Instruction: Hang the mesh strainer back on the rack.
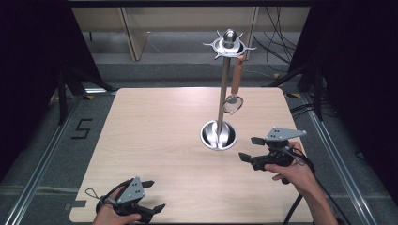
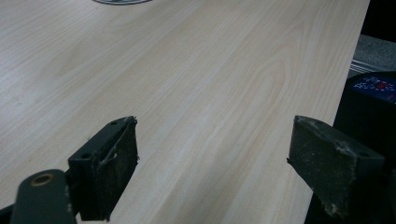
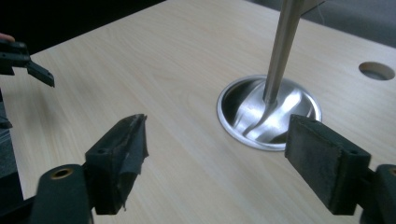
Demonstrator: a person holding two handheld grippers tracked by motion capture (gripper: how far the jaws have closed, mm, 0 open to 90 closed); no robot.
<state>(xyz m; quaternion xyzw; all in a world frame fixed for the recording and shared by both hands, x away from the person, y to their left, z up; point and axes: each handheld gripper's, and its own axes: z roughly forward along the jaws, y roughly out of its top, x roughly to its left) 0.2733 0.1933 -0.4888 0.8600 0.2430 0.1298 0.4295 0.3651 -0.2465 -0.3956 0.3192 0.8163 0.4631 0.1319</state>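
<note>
Broadly, a light wooden table (image 1: 155,140) is seen in the high view, framed by grey floor with metal rails at 3 and 9 o'clock and black curtains beyond them. Most of its top is bare from the centre toward 9 o'clock and 12 o'clock, so that wide open room lies on that side. A small round hole (image 3: 377,71) in the tabletop is seen in the right gripper view, beyond the stand's base.

Right of centre a steel utensil stand (image 1: 224,89) is set upright, its round dished base (image 1: 218,135) resting on the wood and its pole rising to a hooked crown (image 1: 228,45) at 12 o'clock. From a hook at the crown's 4 o'clock side a small strainer (image 1: 233,104) with a brown handle (image 1: 237,75) is hung, its mesh bowl just beside the pole and above the table.

At 4 o'clock of the base, near it but apart, the right gripper (image 1: 250,148) is held by a hand (image 1: 293,171), its jaws spread wide with nothing between them; the base lies just ahead of them. At 7 o'clock, close to the near edge, the left gripper (image 1: 153,196) is held in the other hand (image 1: 110,213), likewise spread and empty, with bare wood ahead of it.
</note>
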